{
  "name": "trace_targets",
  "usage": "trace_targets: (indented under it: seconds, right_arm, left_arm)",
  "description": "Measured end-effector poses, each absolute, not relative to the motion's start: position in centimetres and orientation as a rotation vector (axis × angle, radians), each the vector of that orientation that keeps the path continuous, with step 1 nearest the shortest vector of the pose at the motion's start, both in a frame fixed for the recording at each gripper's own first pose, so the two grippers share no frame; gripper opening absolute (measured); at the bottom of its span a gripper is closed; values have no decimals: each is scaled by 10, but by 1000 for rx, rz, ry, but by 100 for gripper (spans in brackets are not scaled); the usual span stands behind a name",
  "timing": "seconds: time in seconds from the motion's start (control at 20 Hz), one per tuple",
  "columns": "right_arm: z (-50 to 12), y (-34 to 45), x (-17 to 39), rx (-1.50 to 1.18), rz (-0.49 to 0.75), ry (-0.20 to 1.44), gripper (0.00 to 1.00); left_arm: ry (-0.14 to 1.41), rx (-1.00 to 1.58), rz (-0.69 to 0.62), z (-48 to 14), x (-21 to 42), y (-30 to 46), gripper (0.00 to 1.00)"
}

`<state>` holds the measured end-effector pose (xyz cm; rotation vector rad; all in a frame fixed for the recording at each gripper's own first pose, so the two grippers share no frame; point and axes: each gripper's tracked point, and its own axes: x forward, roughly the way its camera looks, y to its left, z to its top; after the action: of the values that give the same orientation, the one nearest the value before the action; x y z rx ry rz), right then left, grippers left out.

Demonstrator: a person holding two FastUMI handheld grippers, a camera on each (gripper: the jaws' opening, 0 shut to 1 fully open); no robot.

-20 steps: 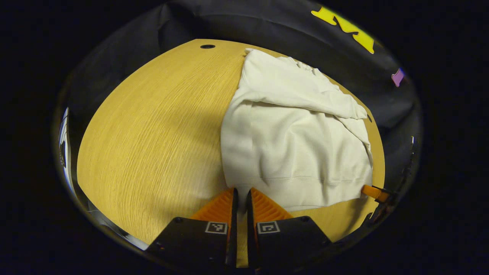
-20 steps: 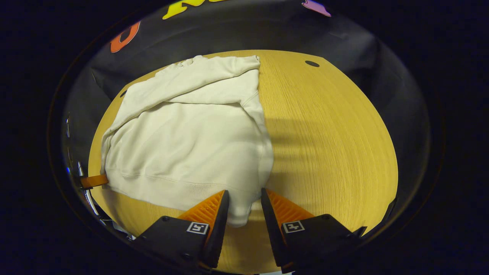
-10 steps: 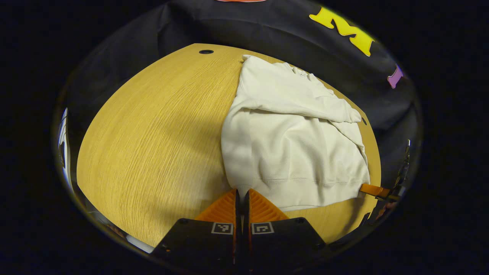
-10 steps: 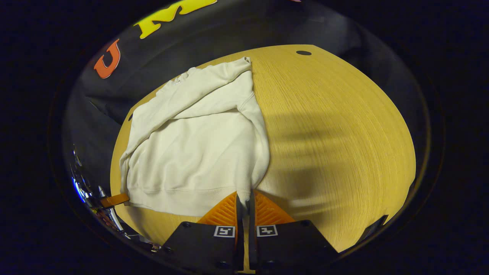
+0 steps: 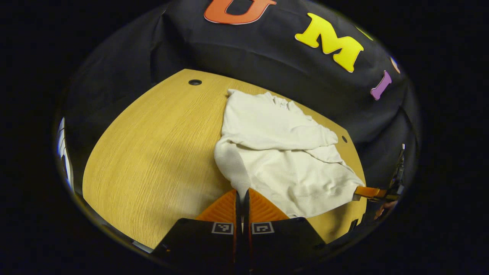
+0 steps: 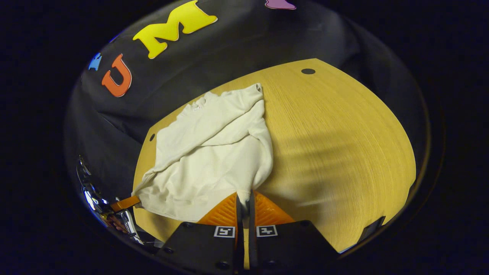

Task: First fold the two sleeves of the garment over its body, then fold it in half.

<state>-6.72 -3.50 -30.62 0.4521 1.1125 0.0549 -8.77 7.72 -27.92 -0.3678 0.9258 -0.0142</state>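
Note:
A cream sweatshirt lies on the wooden table with both sleeves folded across its body. My left gripper is shut on the left corner of its hem, which is lifted off the table. My right gripper is shut on the other hem corner of the sweatshirt, also raised. The hem hangs stretched between the two grippers. In the left gripper view the right gripper's orange finger shows at the far hem corner; in the right gripper view the left gripper's finger shows likewise.
The table has small round holes near its far corners. The booth's black cloth wall stands right behind the table's far edge. Bare wood lies beside the garment.
Both grippers closed on the hem corners, the right one from open a second ago, and have since risen, lifting the hem off the table. The garment's lower part now bunches upward.

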Motion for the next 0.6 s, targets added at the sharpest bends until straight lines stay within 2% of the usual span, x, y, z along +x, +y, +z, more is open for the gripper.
trace_targets:
  seconds: [0.3,0.6]
  right_arm:
    - [-235,-23,-15,556,87,1019,6]
    - [-174,-11,46,548,150,924,6]
  left_arm:
    - [802,-426,-60,-213,-34,70,3]
    - [680,-340,-114,-150,36,76,3]
